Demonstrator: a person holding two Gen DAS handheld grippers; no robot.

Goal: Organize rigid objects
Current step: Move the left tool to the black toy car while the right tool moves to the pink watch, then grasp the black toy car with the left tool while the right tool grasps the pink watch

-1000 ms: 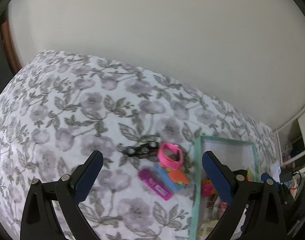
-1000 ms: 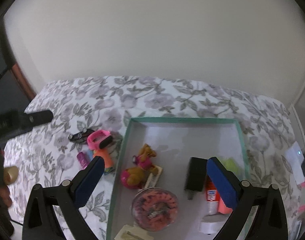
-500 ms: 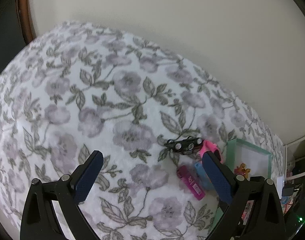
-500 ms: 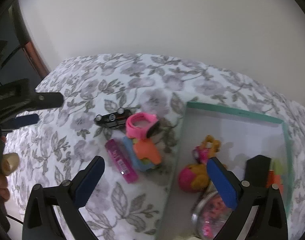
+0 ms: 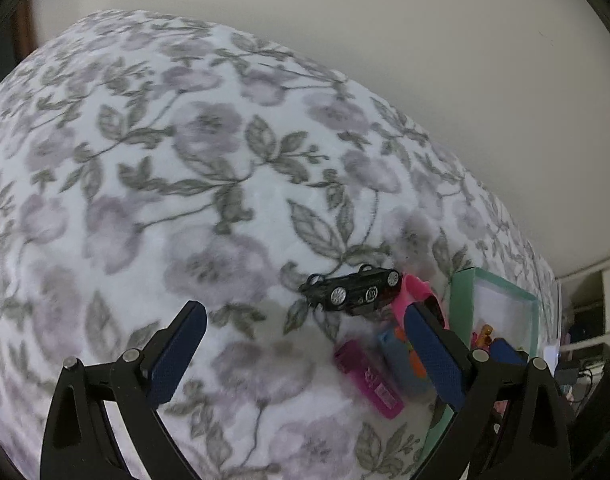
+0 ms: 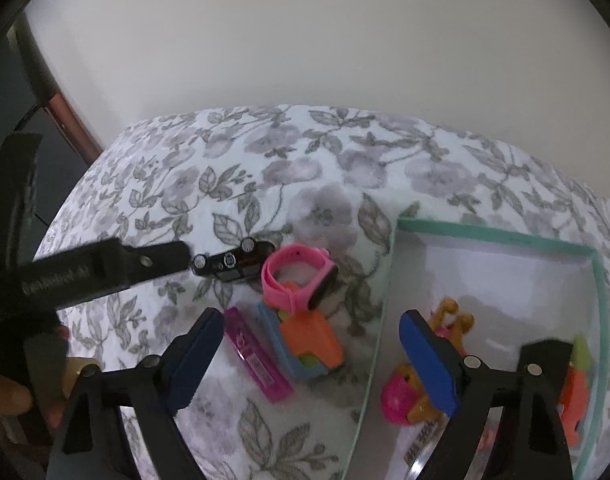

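A black toy car (image 5: 353, 290) (image 6: 233, 263) lies on its side on the floral bedspread. Beside it are a pink watch (image 6: 299, 276) (image 5: 415, 292), a blue-and-orange toy (image 6: 309, 344) and a magenta stick (image 6: 257, 362) (image 5: 369, 380). A teal-rimmed box (image 6: 389, 292) (image 5: 463, 296) to the right holds small toys. My left gripper (image 5: 303, 340) is open and empty, just short of the car; its arm (image 6: 85, 276) shows in the right wrist view next to the car. My right gripper (image 6: 311, 350) is open and empty, above the blue-and-orange toy.
The floral bedspread (image 5: 165, 184) spreads wide to the left and back, up to a plain wall. A pink-and-yellow figure (image 6: 405, 396) and orange items (image 6: 573, 396) lie in the box. Shelving and cables (image 5: 585, 344) stand at the far right.
Both grippers have moved left and closer to the loose toys. The car now lies just ahead of the left gripper; the right gripper left the box and is over the blue-and-orange toy.
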